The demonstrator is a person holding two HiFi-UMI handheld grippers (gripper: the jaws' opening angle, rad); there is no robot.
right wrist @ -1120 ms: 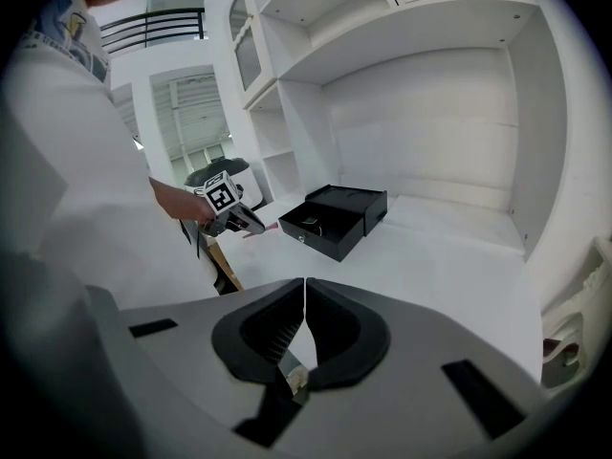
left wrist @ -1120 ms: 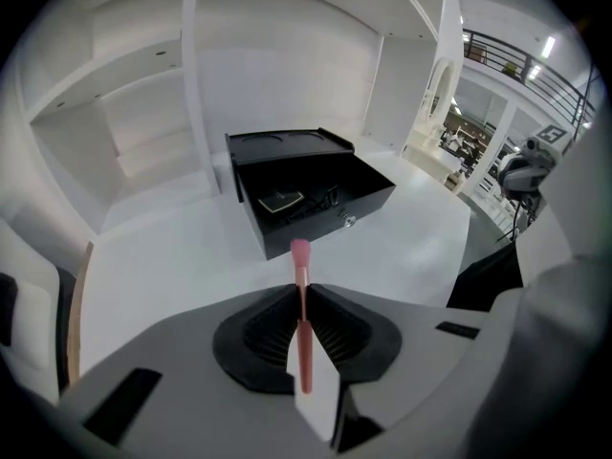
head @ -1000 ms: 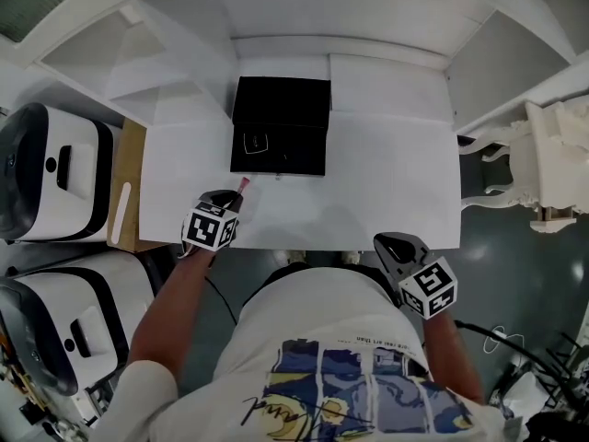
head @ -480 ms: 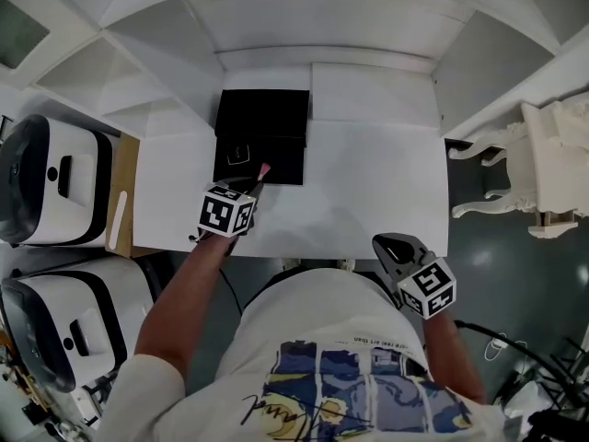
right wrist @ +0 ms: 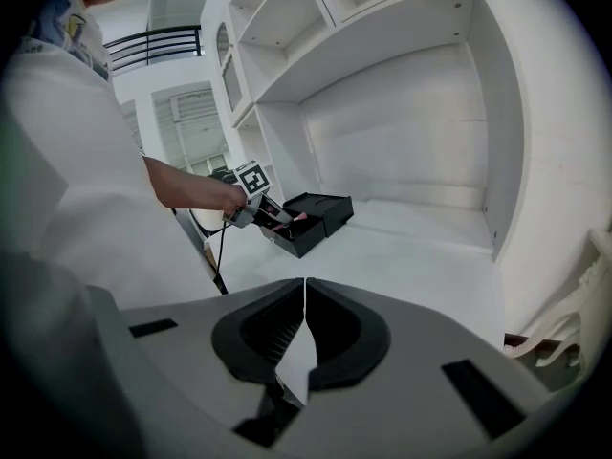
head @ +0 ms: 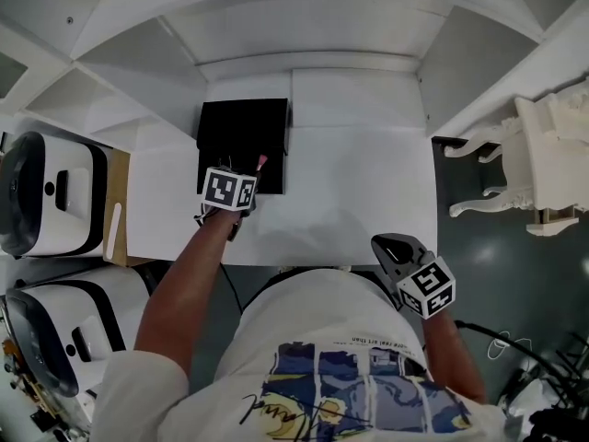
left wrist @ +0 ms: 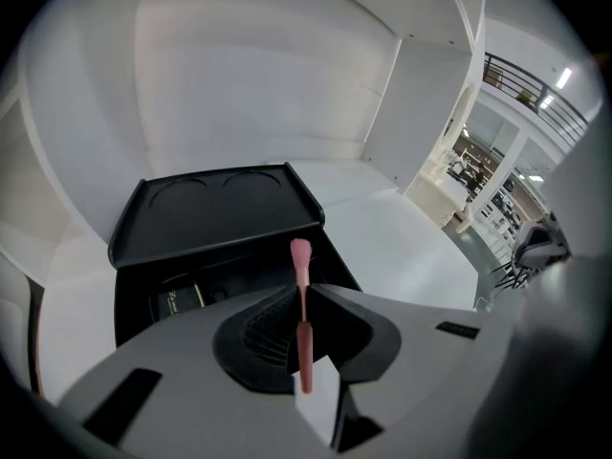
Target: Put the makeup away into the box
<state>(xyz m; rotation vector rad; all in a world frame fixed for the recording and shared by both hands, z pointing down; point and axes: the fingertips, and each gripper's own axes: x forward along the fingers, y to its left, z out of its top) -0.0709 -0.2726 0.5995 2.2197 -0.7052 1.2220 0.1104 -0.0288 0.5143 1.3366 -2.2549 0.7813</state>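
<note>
White desk top (head: 368, 182) lies bare and wide to the right of the black box (head: 241, 122), which sits open toward the left rear with its lid raised at the back, near the alcove wall. The left gripper (left wrist: 302, 293) hangs over the box's near edge, jaws clamped on a thin pink makeup brush (left wrist: 300, 254) whose tip pokes out above the open compartment. The right gripper (right wrist: 303, 299), jaws pressed together with nothing between them, hovers at the desk's front edge, well apart from the box.
</note>
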